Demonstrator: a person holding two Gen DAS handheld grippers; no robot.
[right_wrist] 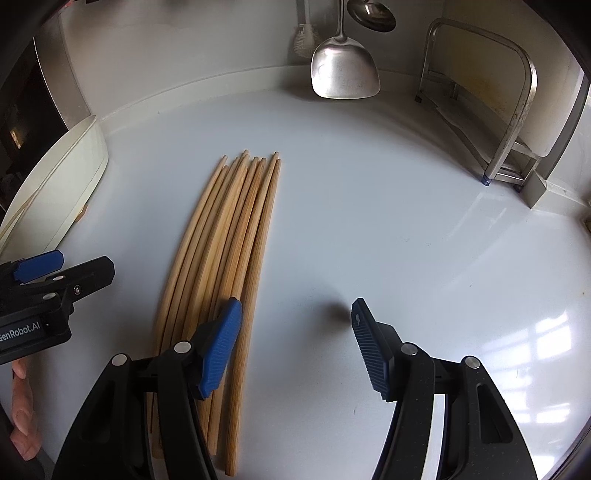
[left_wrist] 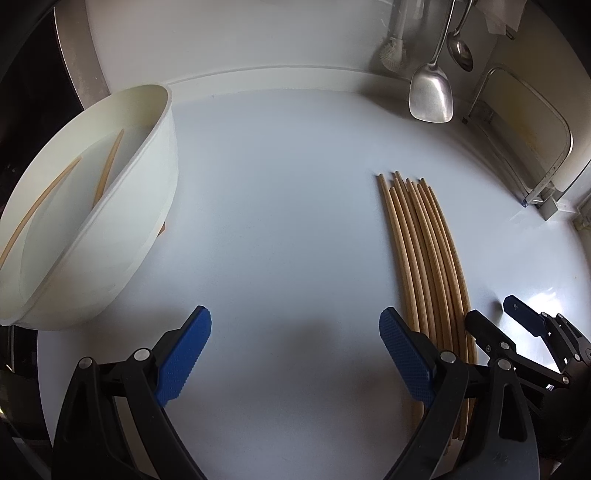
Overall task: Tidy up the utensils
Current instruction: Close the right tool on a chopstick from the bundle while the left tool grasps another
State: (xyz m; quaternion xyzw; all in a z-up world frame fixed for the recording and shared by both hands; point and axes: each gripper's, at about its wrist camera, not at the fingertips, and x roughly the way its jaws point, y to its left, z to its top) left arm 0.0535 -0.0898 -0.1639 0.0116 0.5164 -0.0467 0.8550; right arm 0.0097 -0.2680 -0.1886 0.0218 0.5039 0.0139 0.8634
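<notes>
Several wooden chopsticks (right_wrist: 221, 240) lie side by side in a bundle on the white counter, tips pointing away; the same chopsticks (left_wrist: 424, 258) show at the right of the left wrist view. My right gripper (right_wrist: 295, 308) is open just right of the bundle, its left finger (right_wrist: 221, 343) over the bundle's right edge and only bare counter between the pads. My left gripper (left_wrist: 295, 321) is open over bare counter left of the bundle, holding nothing. A white bowl (left_wrist: 122, 206) at the left holds two chopsticks (left_wrist: 107, 170).
A metal spatula (right_wrist: 345, 74), a ladle (right_wrist: 373, 14) and a white brush (right_wrist: 306, 40) hang on the back wall. A metal rack (right_wrist: 517, 110) stands at the back right. The left gripper (right_wrist: 81, 262) and a person's fingers (right_wrist: 22, 406) show at the left edge.
</notes>
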